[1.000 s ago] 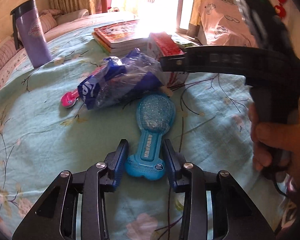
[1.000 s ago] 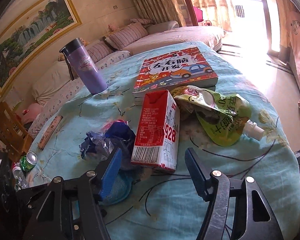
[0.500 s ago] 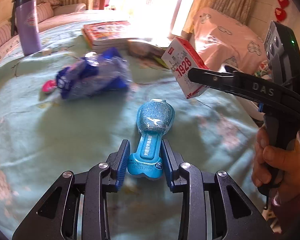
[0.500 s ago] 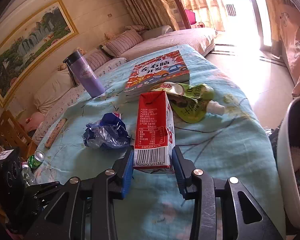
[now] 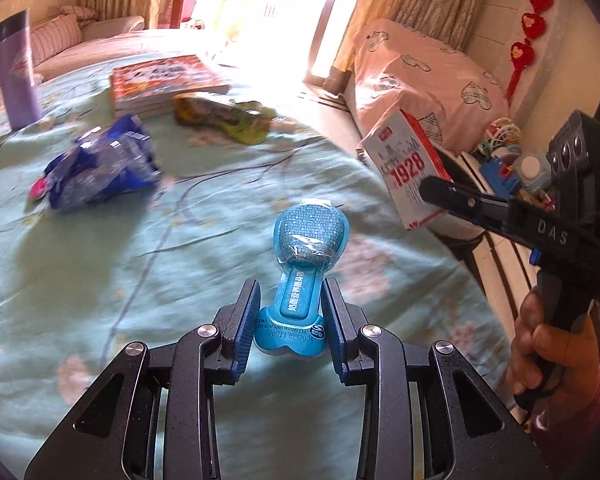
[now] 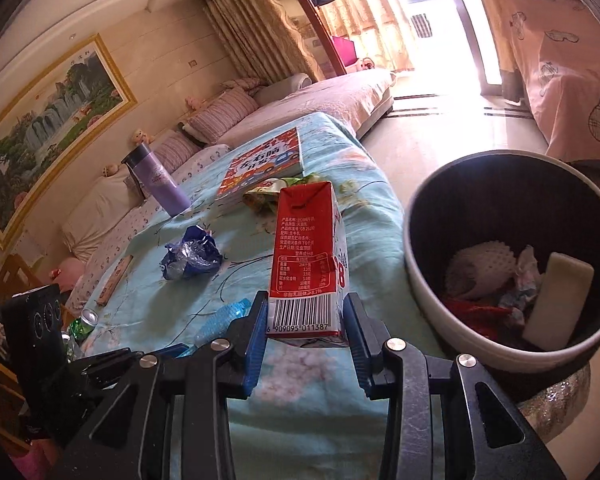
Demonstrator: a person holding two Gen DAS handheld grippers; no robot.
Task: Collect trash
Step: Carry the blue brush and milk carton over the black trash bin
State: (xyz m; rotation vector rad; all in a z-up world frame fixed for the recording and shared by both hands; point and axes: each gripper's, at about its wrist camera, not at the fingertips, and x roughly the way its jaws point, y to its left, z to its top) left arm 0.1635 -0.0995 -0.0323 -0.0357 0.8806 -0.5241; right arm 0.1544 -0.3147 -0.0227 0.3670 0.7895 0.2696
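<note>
Right wrist view: the right gripper [image 6: 305, 322] pinches a red carton [image 6: 310, 258] by its barcode end, its jaws having just closed on it. The carton is lifted off the table beside the bin [image 6: 512, 264] — likely headed in with the trash already there. The left gripper [image 5: 290, 326] clamps a blue blister pack [image 5: 302, 268] by its narrow base, held clear of the cloth, probably next. A crumpled blue wrapper [image 5: 100, 170] and a green pouch [image 5: 226, 118] lie uncollected on the floral tablecloth [image 5: 120, 248], near a book [image 5: 164, 82] and a purple flask [image 5: 14, 76] — a sunlit living room with a sofa [image 6: 300, 110].
</note>
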